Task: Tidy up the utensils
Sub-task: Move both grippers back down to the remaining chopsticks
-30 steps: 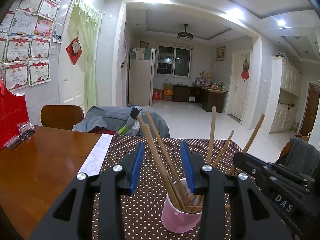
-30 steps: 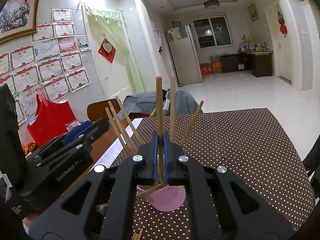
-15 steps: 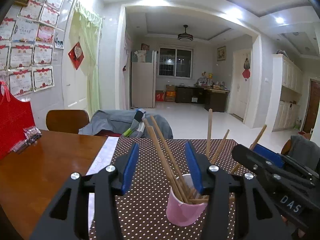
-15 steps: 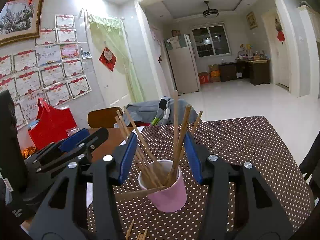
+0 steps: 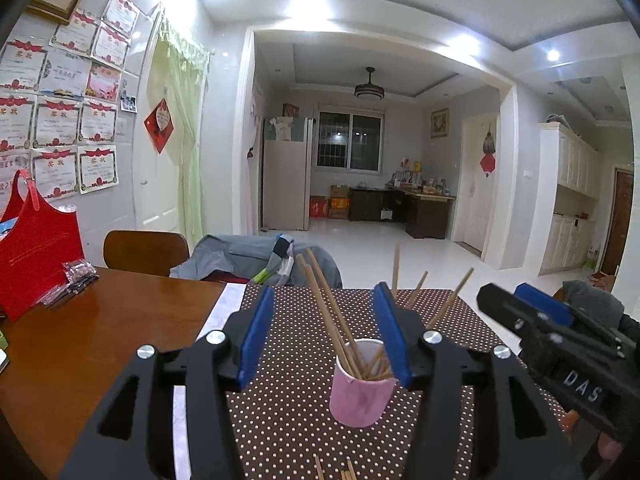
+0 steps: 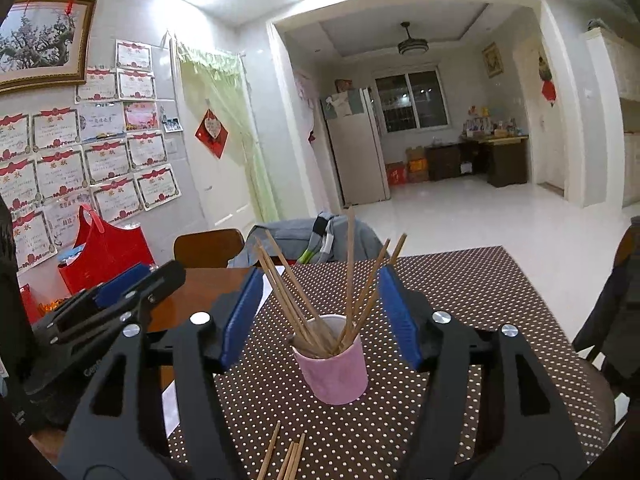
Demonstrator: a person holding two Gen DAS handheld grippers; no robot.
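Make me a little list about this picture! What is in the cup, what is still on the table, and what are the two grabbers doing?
cup: pink cup, upright on the dotted tablecloth
in cup: wooden chopsticks, fanned out
still loose: chopsticks on the cloth, in front of the cup
left hand-held gripper: jaws opening, holding nothing
right hand-held gripper: jaws opening, holding nothing

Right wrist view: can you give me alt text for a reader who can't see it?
The right gripper, its jaws opening and empty, frames a pink cup of wooden chopsticks standing on a brown polka-dot tablecloth. A few loose chopsticks lie on the cloth nearer the camera, and the left gripper sits at the left edge.
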